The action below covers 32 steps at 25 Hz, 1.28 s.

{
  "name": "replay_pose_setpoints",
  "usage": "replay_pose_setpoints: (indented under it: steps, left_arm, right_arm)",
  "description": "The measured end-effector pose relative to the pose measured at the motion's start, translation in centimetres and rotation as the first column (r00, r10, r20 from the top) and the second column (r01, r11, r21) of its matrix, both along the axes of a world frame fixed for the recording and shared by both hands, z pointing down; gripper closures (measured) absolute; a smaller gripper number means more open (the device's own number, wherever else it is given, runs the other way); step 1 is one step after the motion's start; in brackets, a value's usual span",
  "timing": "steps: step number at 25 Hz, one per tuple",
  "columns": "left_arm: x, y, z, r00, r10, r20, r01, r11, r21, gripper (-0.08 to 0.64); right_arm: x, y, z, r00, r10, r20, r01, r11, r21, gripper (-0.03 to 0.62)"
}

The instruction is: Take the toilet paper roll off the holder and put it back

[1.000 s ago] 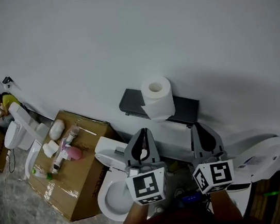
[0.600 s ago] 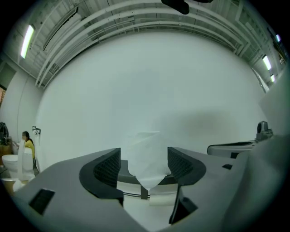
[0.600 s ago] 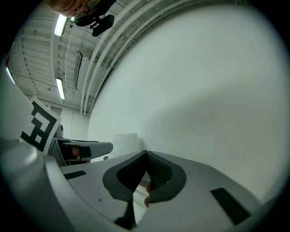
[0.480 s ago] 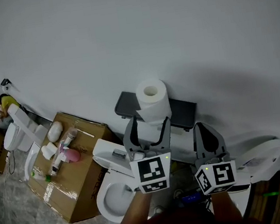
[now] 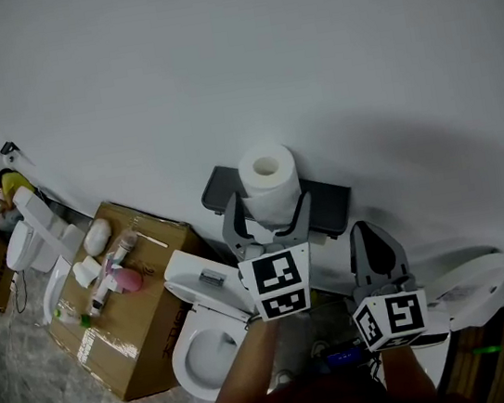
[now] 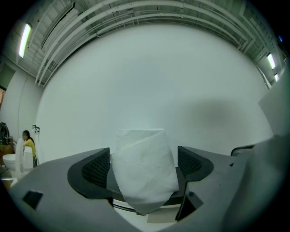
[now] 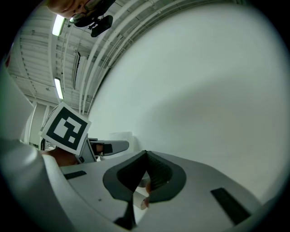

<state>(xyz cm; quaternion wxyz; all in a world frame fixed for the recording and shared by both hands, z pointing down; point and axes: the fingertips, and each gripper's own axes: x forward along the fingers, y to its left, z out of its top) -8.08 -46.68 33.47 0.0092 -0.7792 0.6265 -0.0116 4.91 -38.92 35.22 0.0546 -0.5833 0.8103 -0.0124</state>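
Note:
A white toilet paper roll (image 5: 268, 184) stands upright on a dark grey holder shelf (image 5: 327, 203) fixed to the white wall. My left gripper (image 5: 267, 208) reaches level toward the wall with its jaws spread wide, one on each side of the roll. Its jaws have just been opening. In the left gripper view the roll (image 6: 145, 174) fills the gap of my left gripper (image 6: 145, 167), and the right pad stands just off the paper. My right gripper (image 5: 366, 230) hangs lower and to the right, shut with nothing in it (image 7: 145, 174).
A white toilet (image 5: 206, 334) stands below the shelf, with a cardboard box (image 5: 129, 322) carrying several small items to its left. Another toilet (image 5: 38, 242) and a crouching person (image 5: 1, 186) are at the far left. A white toilet lid (image 5: 476, 284) lies at the right.
My left gripper moved up toward the wall and opened from shut; its jaws now flank the roll. The right gripper has hardly shifted.

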Motion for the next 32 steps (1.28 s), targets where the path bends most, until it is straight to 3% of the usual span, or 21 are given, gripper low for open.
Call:
replay_pose_setpoints:
  steps: [11, 32]
  left_arm:
    - [0.4, -3.6, 0.6, 0.999, -0.03, 0.024, 0.031, 0.999, -0.021, 0.095]
    - [0.1, -2.7, 0.1, 0.998, -0.059, -0.003, 0.059, 0.998, 0.009, 0.104]
  right_arm:
    - [0.8, -0.9, 0.1, 1.0, 0.0, -0.001, 0.0, 1.0, -0.008, 0.575]
    - [1.4, -0.9, 0.4, 1.0, 0.0, 0.0, 0.0, 1.0, -0.004, 0.575]
